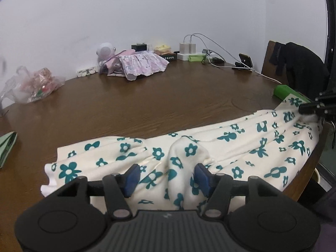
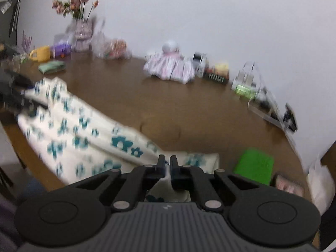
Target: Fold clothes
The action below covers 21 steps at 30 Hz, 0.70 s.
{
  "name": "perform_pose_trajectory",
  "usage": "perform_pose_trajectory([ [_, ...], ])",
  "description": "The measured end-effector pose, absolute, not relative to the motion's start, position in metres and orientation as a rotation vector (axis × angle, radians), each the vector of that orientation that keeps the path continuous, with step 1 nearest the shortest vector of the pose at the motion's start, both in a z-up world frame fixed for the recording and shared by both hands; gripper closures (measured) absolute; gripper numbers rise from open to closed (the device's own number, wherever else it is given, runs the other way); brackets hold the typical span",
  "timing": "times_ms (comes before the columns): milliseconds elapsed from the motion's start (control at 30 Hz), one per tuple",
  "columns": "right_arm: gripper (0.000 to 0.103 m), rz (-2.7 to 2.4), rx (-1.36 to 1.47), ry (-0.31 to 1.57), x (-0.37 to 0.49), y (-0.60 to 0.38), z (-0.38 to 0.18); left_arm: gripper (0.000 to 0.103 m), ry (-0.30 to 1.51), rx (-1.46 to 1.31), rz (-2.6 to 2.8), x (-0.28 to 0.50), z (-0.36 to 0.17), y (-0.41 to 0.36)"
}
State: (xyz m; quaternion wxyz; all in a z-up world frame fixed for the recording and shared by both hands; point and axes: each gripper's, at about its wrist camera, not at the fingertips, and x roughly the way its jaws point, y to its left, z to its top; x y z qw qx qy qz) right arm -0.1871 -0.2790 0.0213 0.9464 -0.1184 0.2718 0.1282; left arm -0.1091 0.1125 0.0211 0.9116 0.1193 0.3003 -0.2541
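Observation:
A cream garment with teal flowers (image 1: 210, 147) lies stretched along the near edge of the brown round table (image 1: 147, 105). My left gripper (image 1: 167, 175) stands open over one end of it, and a raised fold of the cloth sits between its blue pads (image 1: 132, 177). At the far right, my right gripper (image 1: 310, 107) pinches the other end. In the blurred right wrist view the right gripper (image 2: 167, 163) is shut on a white edge of the garment (image 2: 84, 130), which runs away to the left towards the dark left gripper (image 2: 16, 90).
A folded pink garment (image 1: 142, 64), a plastic bag (image 1: 31, 84), chargers with cables (image 1: 189, 50) and a phone (image 1: 245, 59) line the far side. A green box (image 1: 283, 91) sits by the right gripper. A chair with dark clothing (image 1: 300, 67) stands at the right; a green cloth (image 1: 6, 147) lies at the left.

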Motion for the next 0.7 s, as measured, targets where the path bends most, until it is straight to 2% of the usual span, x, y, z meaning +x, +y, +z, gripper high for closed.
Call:
perform_pose_trajectory([
  [67,0.099,0.256,-0.225,0.543,-0.188,-0.280,0.019,0.065,0.617,0.253,-0.530,-0.111,0.023,0.109],
  [100,0.099,0.253,-0.216,0.538,-0.188,-0.281,0.018,0.084,0.617,0.256,-0.533,-0.112,0.024,0.107],
  [133,0.099,0.250,-0.207,0.532,-0.188,-0.282,0.017,0.093,0.607,0.256,-0.521,-0.114,0.025,0.105],
  [200,0.099,0.244,-0.188,0.522,-0.188,-0.284,0.015,0.099,0.582,0.254,-0.489,-0.121,0.027,0.100],
  [400,0.099,0.225,-0.134,0.490,-0.189,-0.288,0.010,0.100,0.424,0.252,-0.440,-0.155,0.056,0.095],
  [500,0.099,0.217,-0.124,0.488,-0.189,-0.290,0.007,0.100,0.420,0.290,-0.459,-0.168,0.056,0.089],
  [700,0.099,0.215,-0.133,0.499,-0.187,-0.290,0.006,0.099,0.540,0.275,-0.467,-0.160,0.019,0.100],
])
